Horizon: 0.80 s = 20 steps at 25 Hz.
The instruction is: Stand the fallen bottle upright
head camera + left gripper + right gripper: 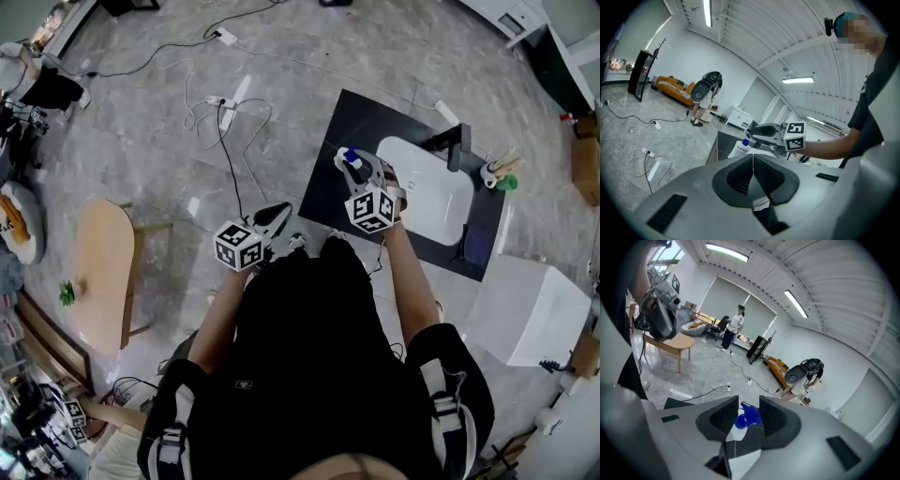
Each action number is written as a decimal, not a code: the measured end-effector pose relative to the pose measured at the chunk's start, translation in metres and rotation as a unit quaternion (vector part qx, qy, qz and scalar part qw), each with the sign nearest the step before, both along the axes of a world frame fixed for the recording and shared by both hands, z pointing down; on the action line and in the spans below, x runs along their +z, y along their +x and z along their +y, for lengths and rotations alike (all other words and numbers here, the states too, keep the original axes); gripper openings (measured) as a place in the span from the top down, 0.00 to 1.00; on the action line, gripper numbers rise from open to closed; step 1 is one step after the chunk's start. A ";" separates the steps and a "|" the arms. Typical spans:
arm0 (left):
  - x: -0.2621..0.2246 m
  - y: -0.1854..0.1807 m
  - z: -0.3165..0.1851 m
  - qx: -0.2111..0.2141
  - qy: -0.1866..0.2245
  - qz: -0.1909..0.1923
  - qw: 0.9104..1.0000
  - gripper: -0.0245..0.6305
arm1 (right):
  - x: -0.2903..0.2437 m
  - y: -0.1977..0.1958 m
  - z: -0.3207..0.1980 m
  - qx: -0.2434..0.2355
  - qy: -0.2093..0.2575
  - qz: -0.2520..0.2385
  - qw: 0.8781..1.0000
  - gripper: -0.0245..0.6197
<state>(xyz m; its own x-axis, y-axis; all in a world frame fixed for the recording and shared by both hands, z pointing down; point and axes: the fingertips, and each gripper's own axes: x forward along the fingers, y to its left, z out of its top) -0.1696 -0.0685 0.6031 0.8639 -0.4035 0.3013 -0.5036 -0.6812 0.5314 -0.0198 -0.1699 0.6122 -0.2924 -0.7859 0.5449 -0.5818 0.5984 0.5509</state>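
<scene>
A white bottle with a blue spray head stands upright on the black counter, left of the sink; the left gripper view shows its body below the blue top. My right gripper is at the bottle's top, jaws wide apart, and the blue head sits between them without being squeezed. My left gripper hangs over the floor to the left of the counter, jaws shut together with nothing in them.
A white sink with a dark faucet fills the counter's right half. Cables and power strips trail over the grey floor. A wooden table stands at left, a white box at right.
</scene>
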 end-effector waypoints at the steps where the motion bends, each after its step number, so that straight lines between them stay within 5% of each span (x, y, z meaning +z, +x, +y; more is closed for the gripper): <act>1: 0.000 0.000 0.000 0.001 0.002 -0.001 1.000 0.94 | -0.006 0.002 0.004 0.000 0.003 -0.009 1.000 0.66; 9: -0.012 0.015 -0.008 -0.011 0.025 -0.007 1.000 0.94 | -0.031 0.044 0.043 0.060 -0.012 -0.146 0.987 0.86; 20: -0.025 0.071 0.009 -0.024 0.048 -0.031 0.998 0.94 | -0.008 0.087 0.109 0.074 -0.088 -0.218 0.969 0.87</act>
